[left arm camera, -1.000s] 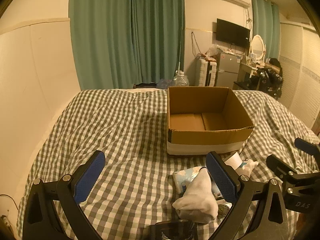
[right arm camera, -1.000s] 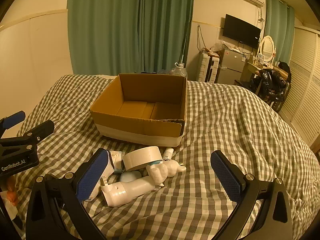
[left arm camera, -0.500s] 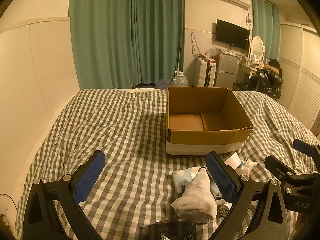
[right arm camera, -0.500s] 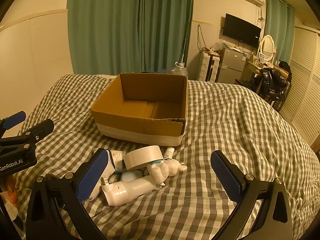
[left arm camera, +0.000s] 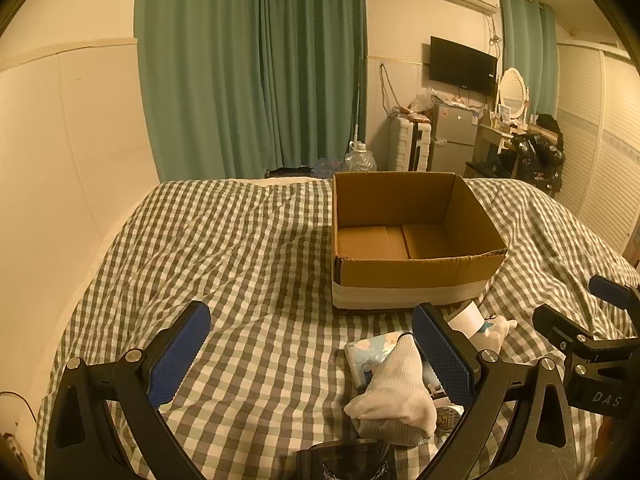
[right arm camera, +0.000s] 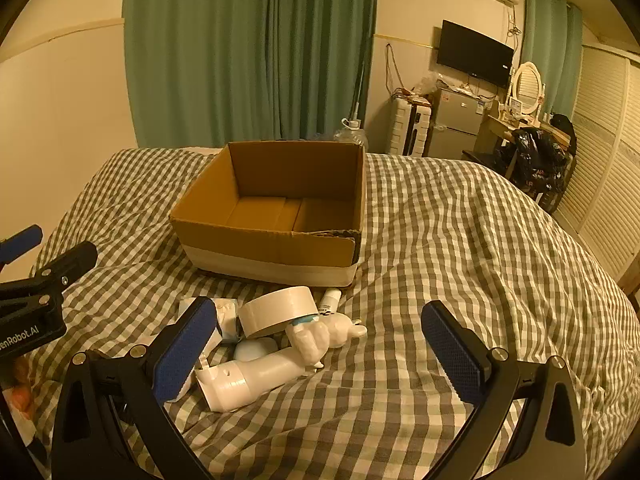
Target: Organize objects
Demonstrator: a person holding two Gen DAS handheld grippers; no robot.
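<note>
Bed (right arm camera: 460, 240), checked cover, fills both views; curtain (left arm camera: 256, 68) behind, TV (right arm camera: 474, 54) and fridge (right arm camera: 458, 122) in the far right corner.

Box (right arm camera: 276, 216), open-topped cardboard, nothing seen inside, sits mid-bed beyond the clutter. Wide bare cover to its left and right.

Clutter lies in a heap just before the box's near wall:
- tape roll (right arm camera: 278, 312), tilted, leaning on the items under it
- white tube (right arm camera: 252, 380), on its side, nearest the right gripper
- white figure (right arm camera: 324, 334) touching the roll's lower edge
- sock (left arm camera: 396, 392), bunched, over a printed pack (left arm camera: 370, 354)
- small tube (right arm camera: 331, 298) by the box's base

Left gripper (left arm camera: 320, 356): fingers wide apart, holding nothing. Sock lies low between them, against the inner face of the right-hand finger (left arm camera: 442, 354); open cover under the rest of the gap.

Right gripper (right arm camera: 320, 350): fingers wide apart, holding nothing. White tube and figure lie between them toward the left-hand finger (right arm camera: 186, 346); the right half of the gap is over bare cover.

Each gripper shows at the other view's edge, apart from the heap.
</note>
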